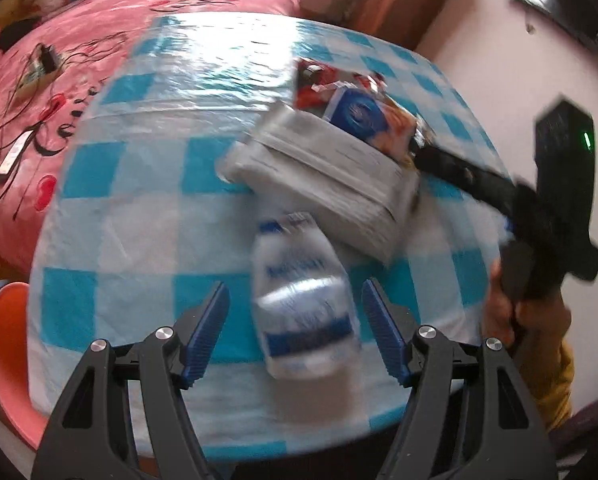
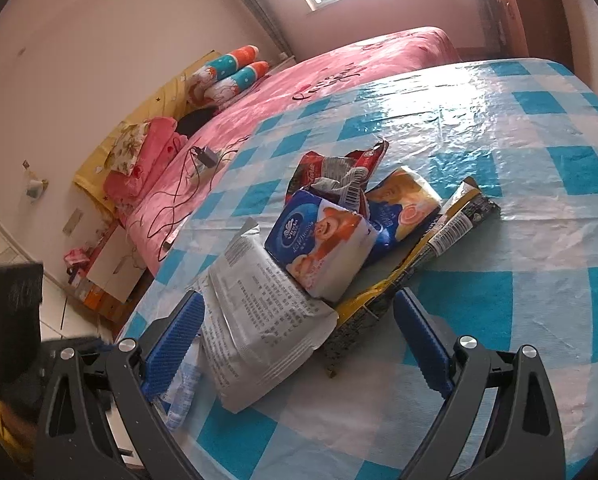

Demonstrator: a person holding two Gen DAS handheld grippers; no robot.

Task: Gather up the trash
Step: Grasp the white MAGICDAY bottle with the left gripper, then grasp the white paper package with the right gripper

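— Crinkly clear plastic with blue print: that packet (image 1: 305, 300) lies just ahead of the left claw (image 1: 295, 334), between its two blue ribbed pads, which stand wide apart and grip nothing.

— Which way does it run?

— Its long axis points away from the claw, roughly along the fingers, leaning a little left at the far end. The pads sit on either side of its near half, so a straight squeeze across the narrow width looks like the next call. The left view is smeared, so I would only say probably touching neither pad.

— And the right claw (image 2: 297, 344)?

— Also spread wide, empty. Beyond its tips sits the heap: a grey printed foil pouch (image 2: 259, 320) nearest, its flat sealed end toward the claw; a soft blue-and-orange tissue pack (image 2: 319, 246) lying on it; a second similar pack (image 2: 405, 208) beyond to the right; a crumpled red wrapper (image 2: 335, 168) farthest; a long gold-and-black wrapper (image 2: 431, 248) stretching away to the right.

— So who is nearer the packet?

— The left, plainly. In the right view it is only a sliver beside that claw's left finger.

— Surroundings?

— A glossy blue-and-white checked cloth on the worktop (image 2: 519, 184), and a pink bed (image 1: 59, 80) far beyond and left of the left claw.
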